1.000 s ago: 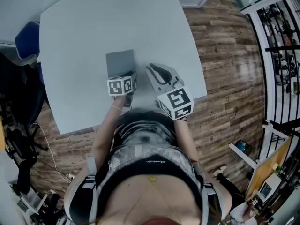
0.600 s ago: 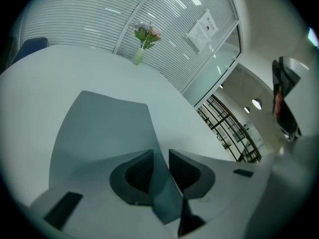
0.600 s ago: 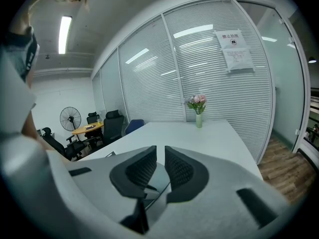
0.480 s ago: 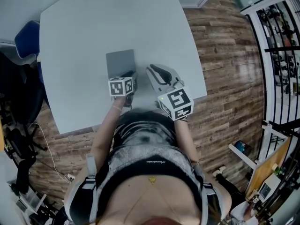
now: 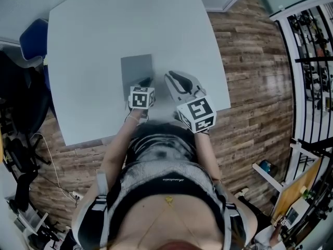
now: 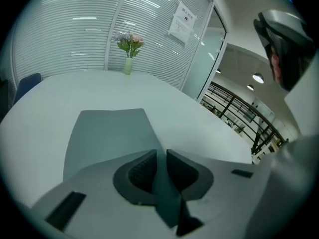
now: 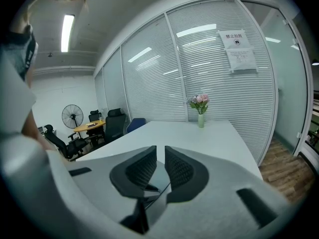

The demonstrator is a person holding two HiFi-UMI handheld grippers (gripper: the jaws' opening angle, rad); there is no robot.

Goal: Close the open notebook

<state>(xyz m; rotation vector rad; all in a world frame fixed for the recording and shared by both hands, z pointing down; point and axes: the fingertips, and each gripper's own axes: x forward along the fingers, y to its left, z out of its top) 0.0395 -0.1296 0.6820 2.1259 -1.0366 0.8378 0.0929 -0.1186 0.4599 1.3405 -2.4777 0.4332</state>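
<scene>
Head view: against the frame of one second earlier, the marker cube [image 5: 141, 97] on the left claw [image 5: 145, 82] is seen rolled, with a different face turned up, and sits a little further toward the right claw [image 5: 170, 78]. The right claw and the notebook [image 5: 137, 67] are recorded in the same places as before. The left claw's jaws have just been closing. In the left gripper view they [image 6: 160, 156] are drawn in to a thin slit, with the pads not pressed together and nothing seen pinched between them. The near right corner of the notebook [image 6: 107, 133] runs up to the jaw tips, but contact cannot be judged. In the right gripper view the right claw [image 7: 159, 153] is likewise nearly closed, with a slim gap and nothing held. It is held above the counter [image 5: 93, 46], just beside the left claw. The notebook is noted as a plain grey rectangle, lying flat with its cover down and no pages showing. It lies toward the person's side of the counter, directly ahead of the left claw. A vase of flowers [image 6: 128, 49] stands at the far edge of the counter.
</scene>
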